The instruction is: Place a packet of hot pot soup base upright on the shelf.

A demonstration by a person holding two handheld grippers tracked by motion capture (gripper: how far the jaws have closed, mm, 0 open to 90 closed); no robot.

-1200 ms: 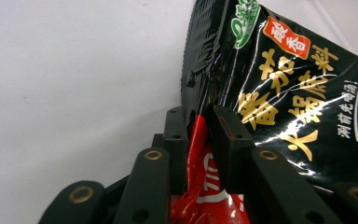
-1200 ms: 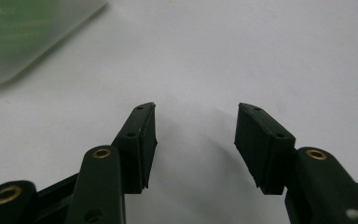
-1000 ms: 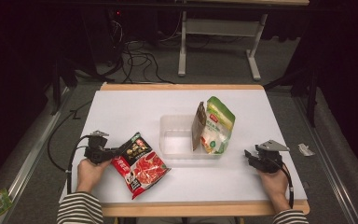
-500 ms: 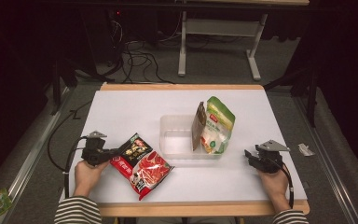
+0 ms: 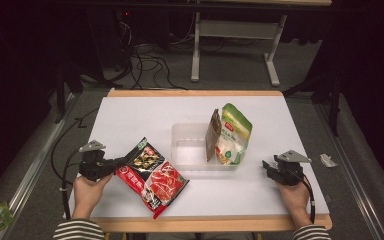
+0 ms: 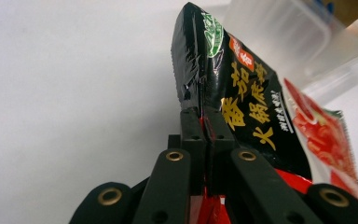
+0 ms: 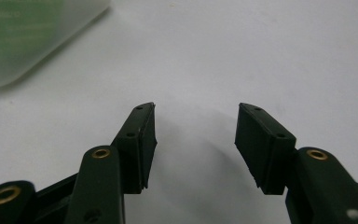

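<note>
White table (image 5: 130, 115), red-black pouch (image 5: 152, 176) now lifted, pinched in left gripper (image 5: 114, 164).

My left hand (image 5: 86, 189), striped sleeve at wrist, grips black two-jaw left gripper (image 5: 121, 162) near table's front left; jaws just closed, pads pinched tight, pointing right. My right hand (image 5: 291, 192) rests low at front right, black two-jaw right gripper (image 5: 266, 166) angled left, jaws parted wide (image 7: 193, 140), nothing between pads.
</note>
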